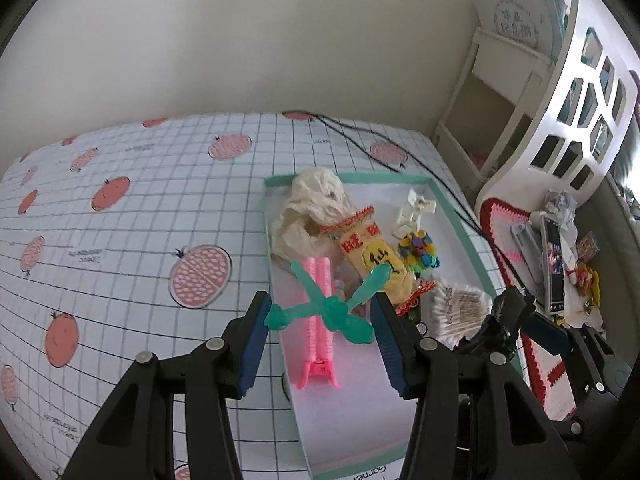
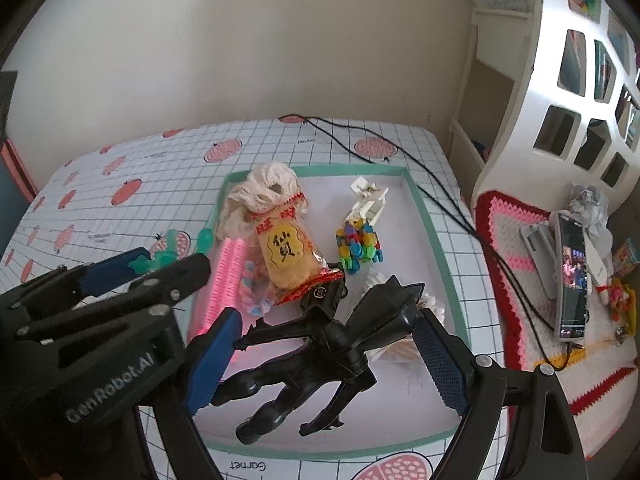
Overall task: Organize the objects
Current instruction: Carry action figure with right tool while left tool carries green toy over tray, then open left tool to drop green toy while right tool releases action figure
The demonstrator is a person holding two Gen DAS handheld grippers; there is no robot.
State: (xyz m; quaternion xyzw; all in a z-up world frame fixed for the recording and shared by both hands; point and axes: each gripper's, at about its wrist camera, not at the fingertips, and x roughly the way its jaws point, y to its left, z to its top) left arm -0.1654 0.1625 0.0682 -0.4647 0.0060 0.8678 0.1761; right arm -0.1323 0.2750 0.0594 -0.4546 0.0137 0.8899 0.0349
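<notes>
Gripping a green toy (image 1: 326, 308): left hand-held gripper (image 1: 320, 326), above tray (image 1: 460, 220)

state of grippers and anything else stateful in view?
Left gripper: shut on green plastic four-armed toy, over the tray.
Right gripper: shut on black plastic figure toy, held above the tray.
Teal-rimmed white tray: partly filled.
Upright phone: screen on.
Yellow snack packet: sealed, lying flat.

"GenRobot.AI" stands on the left tool (image 2: 160, 272); "Garnet" on the tablecloth (image 2: 248, 466).
</notes>
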